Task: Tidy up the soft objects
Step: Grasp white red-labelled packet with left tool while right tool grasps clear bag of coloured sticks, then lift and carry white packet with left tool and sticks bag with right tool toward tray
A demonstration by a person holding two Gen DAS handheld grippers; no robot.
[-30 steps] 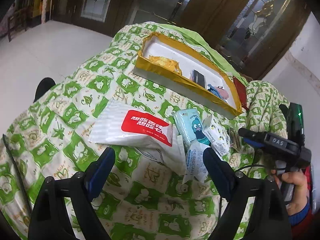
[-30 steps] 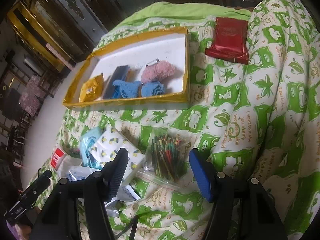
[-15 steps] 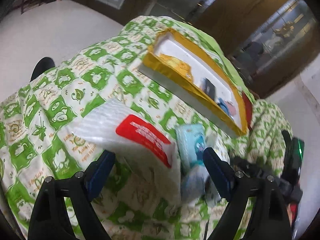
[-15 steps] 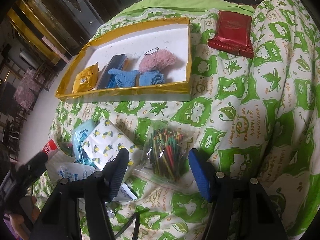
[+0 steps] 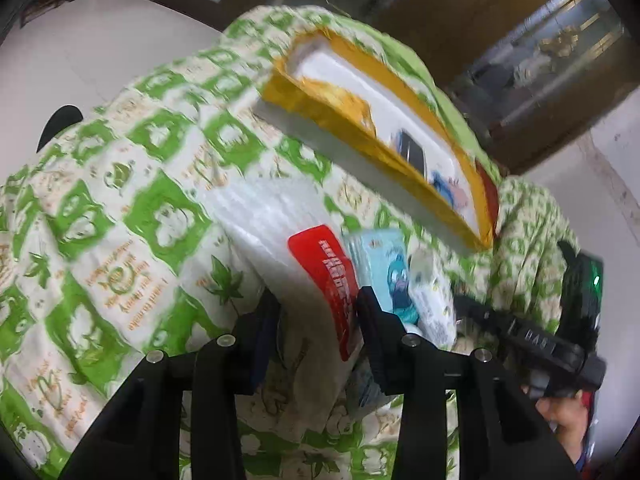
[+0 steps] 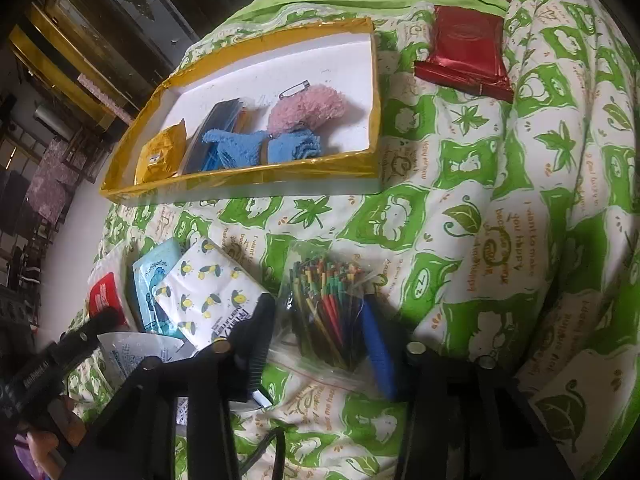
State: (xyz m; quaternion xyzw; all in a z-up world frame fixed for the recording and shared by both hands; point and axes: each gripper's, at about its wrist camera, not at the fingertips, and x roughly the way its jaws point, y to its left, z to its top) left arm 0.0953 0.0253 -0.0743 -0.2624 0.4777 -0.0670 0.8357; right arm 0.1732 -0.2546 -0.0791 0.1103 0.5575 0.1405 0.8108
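My left gripper (image 5: 318,320) is closing, and its pads press the near end of a white tissue pack with a red label (image 5: 280,220). That pack lies on the green-and-white quilt (image 5: 120,220). My right gripper (image 6: 318,324) is closing too, its fingers against both sides of a clear bag of coloured sticks (image 6: 328,304). A light blue pack (image 6: 154,280) and a white pack with yellow prints (image 6: 212,296) lie between the two grippers. Further back, a gold-rimmed tray (image 6: 240,178) holds a pink fluffy piece (image 6: 308,108), blue cloth (image 6: 288,148) and a gold packet (image 6: 160,156).
A red packet (image 6: 464,52) lies on the quilt to the right of the tray. The quilt bulges into a high fold (image 6: 580,160) at the right. A hand (image 5: 560,412) shows at the lower right of the left wrist view. Beyond the bed are pale floor and dark cabinets.
The left jaws have come together from wide apart onto the white tissue pack, and that gripper has moved in lower and closer. The right jaws have narrowed onto the bag of sticks.
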